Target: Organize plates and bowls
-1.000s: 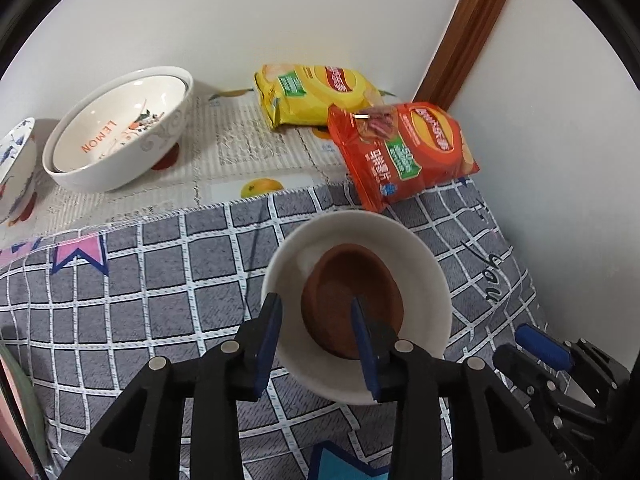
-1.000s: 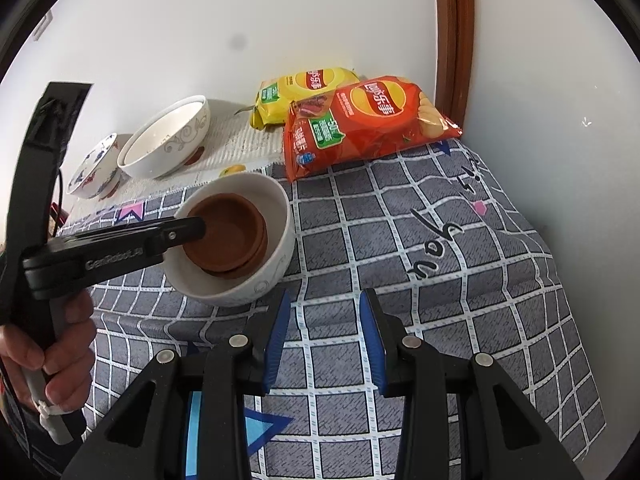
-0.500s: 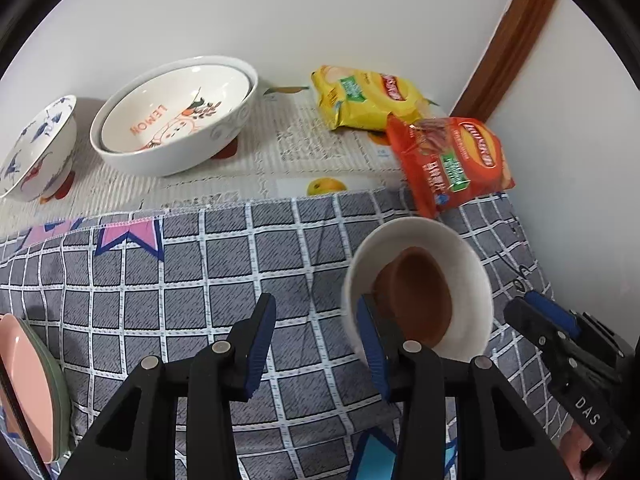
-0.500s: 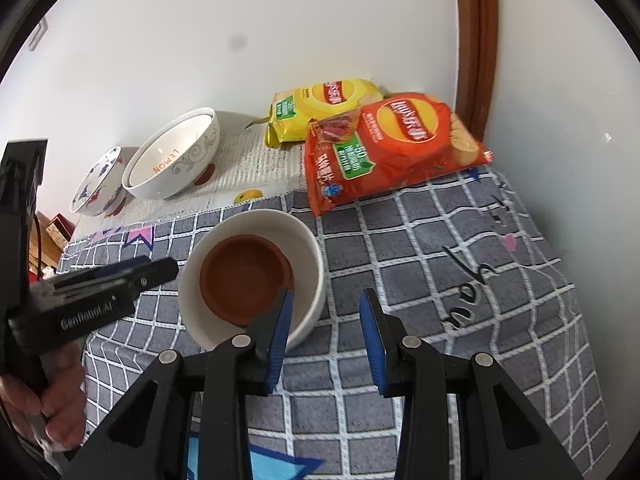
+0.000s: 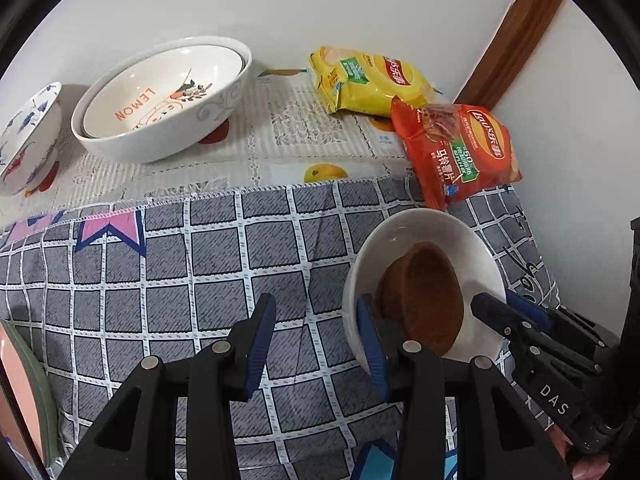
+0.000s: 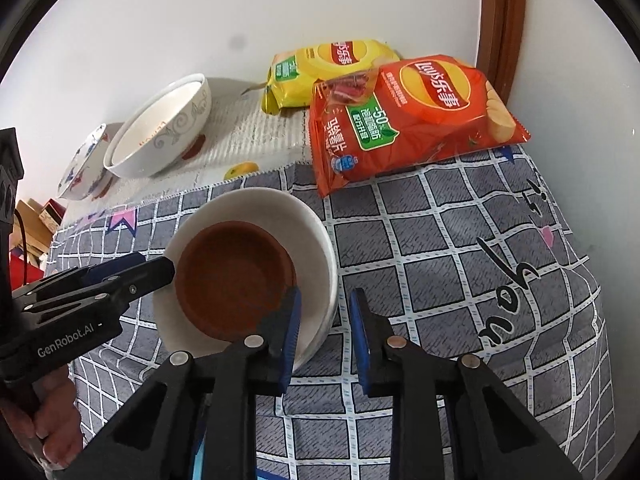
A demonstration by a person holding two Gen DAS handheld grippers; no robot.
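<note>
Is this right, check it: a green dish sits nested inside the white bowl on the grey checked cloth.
Not quite. The dish nested inside the white bowl is brown, not green; the right wrist view shows it plainly. The bowl does sit on the grey checked cloth.

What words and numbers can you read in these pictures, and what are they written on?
"LEMON": inside the big white bowl.
"-50%": green patch on the red chip bag; its other print is not Latin script.
"GenRobot.AI": left gripper.
"DAS": right gripper.
"you": grey checked cloth.
Yellow chip bag: print too small to read.
</note>
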